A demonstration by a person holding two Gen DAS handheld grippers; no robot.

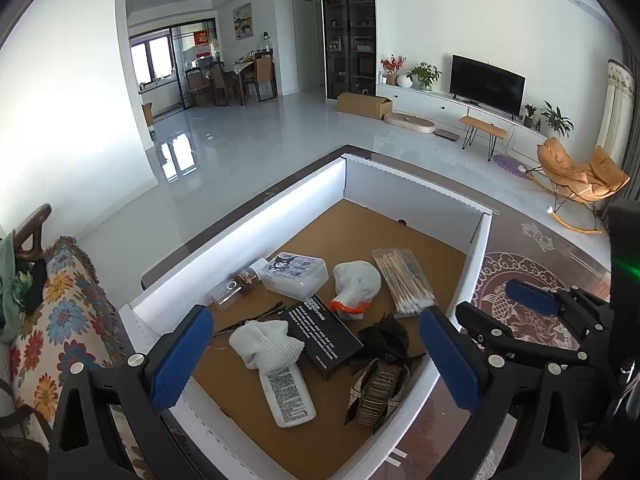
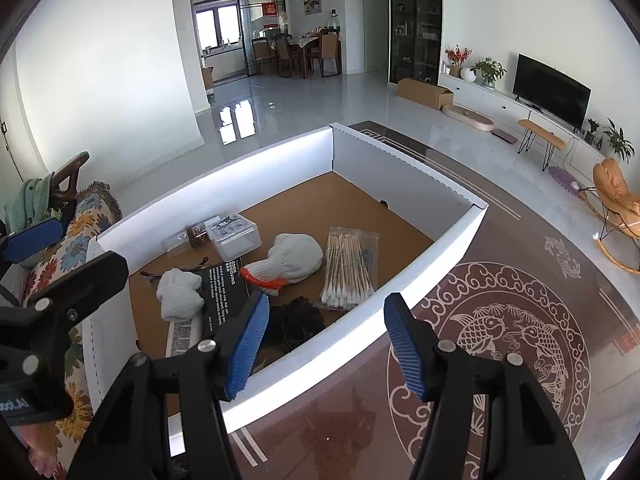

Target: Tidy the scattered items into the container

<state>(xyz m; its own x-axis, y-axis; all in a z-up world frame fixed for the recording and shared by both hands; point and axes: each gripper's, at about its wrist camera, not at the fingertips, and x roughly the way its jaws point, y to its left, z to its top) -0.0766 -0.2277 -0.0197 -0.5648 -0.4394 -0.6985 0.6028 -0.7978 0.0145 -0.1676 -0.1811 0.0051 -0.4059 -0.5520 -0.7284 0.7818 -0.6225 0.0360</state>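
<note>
— Where do the two grippers stand?

— The left gripper (image 1: 316,354) hangs over the near end of the white cardboard box (image 1: 420,192), blue pads well apart, nothing between them. The right gripper (image 2: 326,346) sits above the box's right wall, fingers also spread and empty, one pad over the box and one over the patterned table (image 2: 520,320).

— And the scattered items?

— All inside the box. Nearest the left gripper lie a white mesh pouch (image 1: 266,344) on a flat white tube (image 1: 290,398), a black card with white print (image 1: 324,334) and a dark netted bundle (image 1: 380,376). Farther into the box: a white knit glove with an orange cuff (image 1: 354,288), a pack of cotton swabs (image 1: 404,282), a clear plastic case (image 1: 296,272) and a small clear bottle (image 1: 234,286).

— Beside the box?

— A floral-covered sofa (image 1: 68,320) on its left.
</note>
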